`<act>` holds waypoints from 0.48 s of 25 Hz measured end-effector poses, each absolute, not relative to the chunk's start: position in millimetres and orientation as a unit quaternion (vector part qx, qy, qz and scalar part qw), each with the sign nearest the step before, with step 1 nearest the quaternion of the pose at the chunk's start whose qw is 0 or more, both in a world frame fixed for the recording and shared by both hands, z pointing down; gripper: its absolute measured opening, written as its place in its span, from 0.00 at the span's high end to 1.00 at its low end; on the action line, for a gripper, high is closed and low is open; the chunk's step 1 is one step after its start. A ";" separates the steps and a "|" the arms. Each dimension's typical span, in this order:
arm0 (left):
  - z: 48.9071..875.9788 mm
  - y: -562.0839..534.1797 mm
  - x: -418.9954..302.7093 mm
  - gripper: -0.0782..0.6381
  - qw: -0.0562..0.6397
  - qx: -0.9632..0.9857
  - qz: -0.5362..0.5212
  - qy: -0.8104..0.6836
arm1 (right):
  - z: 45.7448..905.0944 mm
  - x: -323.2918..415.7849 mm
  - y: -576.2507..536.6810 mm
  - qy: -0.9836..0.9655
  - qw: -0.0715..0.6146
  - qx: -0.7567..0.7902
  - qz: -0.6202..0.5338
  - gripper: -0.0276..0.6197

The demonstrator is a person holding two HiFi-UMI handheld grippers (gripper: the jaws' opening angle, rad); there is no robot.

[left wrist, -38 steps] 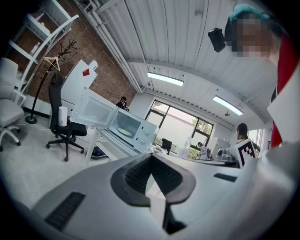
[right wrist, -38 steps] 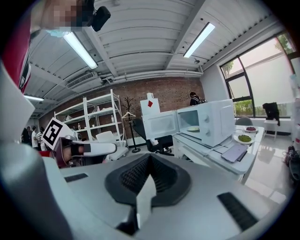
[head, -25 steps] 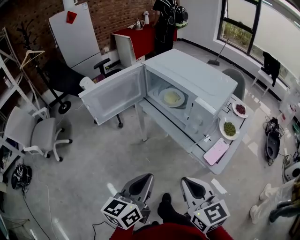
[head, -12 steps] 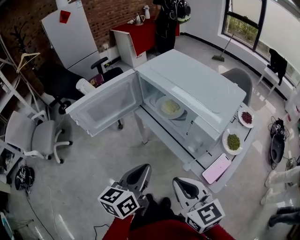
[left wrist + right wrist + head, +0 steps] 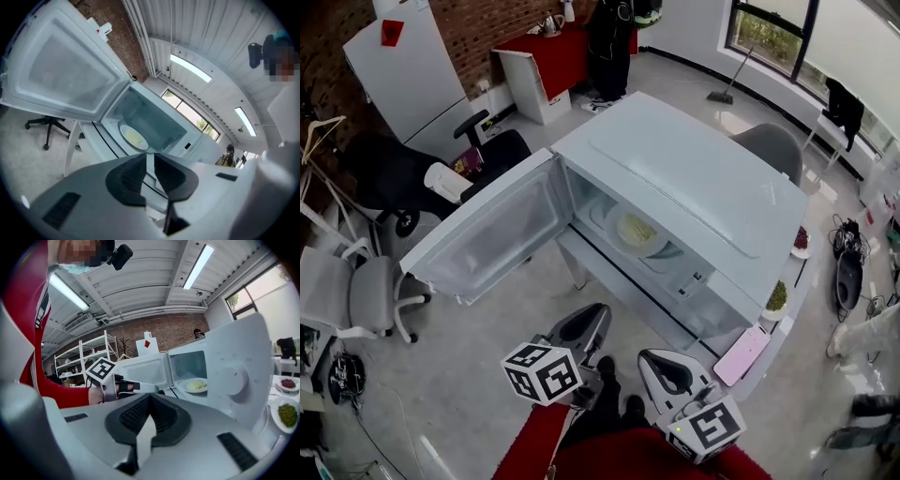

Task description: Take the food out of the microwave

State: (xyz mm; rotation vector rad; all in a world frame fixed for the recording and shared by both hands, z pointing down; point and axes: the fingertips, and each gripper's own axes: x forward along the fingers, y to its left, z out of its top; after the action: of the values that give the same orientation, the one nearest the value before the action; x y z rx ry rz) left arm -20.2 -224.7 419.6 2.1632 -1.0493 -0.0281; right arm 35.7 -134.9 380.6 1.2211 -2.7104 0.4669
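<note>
Two closed, empty claws, left gripper [image 5: 592,317] and right gripper [image 5: 652,362], short of reach | boxy white microwave [image 5: 694,187], hinged white door [image 5: 487,239] wide for access | round white plate of yellow food [image 5: 636,230] inside

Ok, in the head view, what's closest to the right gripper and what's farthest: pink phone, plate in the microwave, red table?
From the right gripper:
1. Pink phone, just to its right.
2. Plate, ahead inside the microwave.
3. Red table, far back across the room.
</note>
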 end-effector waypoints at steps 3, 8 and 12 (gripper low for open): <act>433.2 -256.9 -18.7 0.80 0.405 0.827 -0.015 -0.389 | 381.6 29.1 -158.4 -0.894 0.072 0.414 0.157 0.94; 456.2 -308.2 -12.1 0.78 0.497 0.793 -0.045 -0.350 | 384.8 21.1 -193.3 -0.886 0.075 0.430 0.155 0.94; 473.8 -335.7 -4.1 0.78 0.556 0.760 -0.054 -0.334 | 381.6 19.3 -211.9 -0.886 0.064 0.439 0.137 0.94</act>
State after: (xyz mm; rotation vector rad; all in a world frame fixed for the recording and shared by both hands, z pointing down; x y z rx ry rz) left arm -4.1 -335.7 473.8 1.7934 -0.7882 -0.1267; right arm 19.3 -211.9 381.6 1.3248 -2.6741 0.4147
